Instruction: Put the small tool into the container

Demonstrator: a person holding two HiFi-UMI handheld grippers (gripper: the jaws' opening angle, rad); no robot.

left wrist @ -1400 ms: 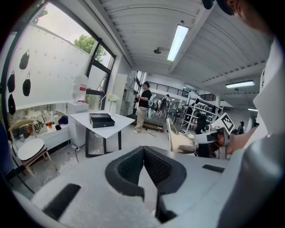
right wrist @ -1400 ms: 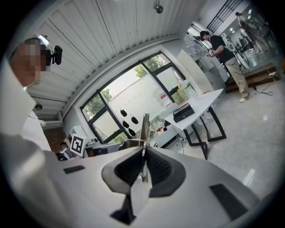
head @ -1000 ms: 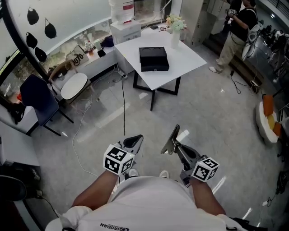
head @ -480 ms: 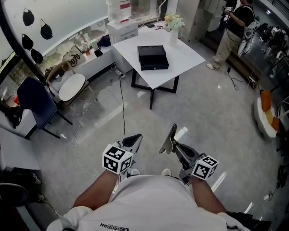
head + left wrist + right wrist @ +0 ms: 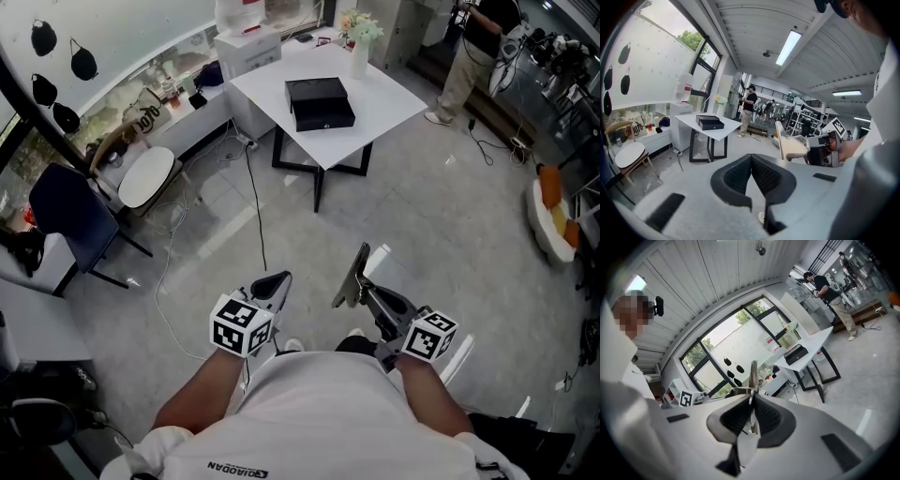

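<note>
The small tool (image 5: pixel 353 277) sat clamped in my right gripper (image 5: pixel 368 298), its long axis aimed at the container (image 5: pixel 320 101) on the far table (image 5: pixel 389 108), well apart; my left gripper (image 5: pixel 272 284) was closed and empty.

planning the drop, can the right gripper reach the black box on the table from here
Probably not yet: the right gripper, shut on the metal tool, is well short of the black box. Only floor lies between.

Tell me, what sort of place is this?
Probably a workshop or lab, not a home: a bare grey floor, metal racks loaded with equipment, ceiling strip lights, and a plain white table carrying a black box.
</note>
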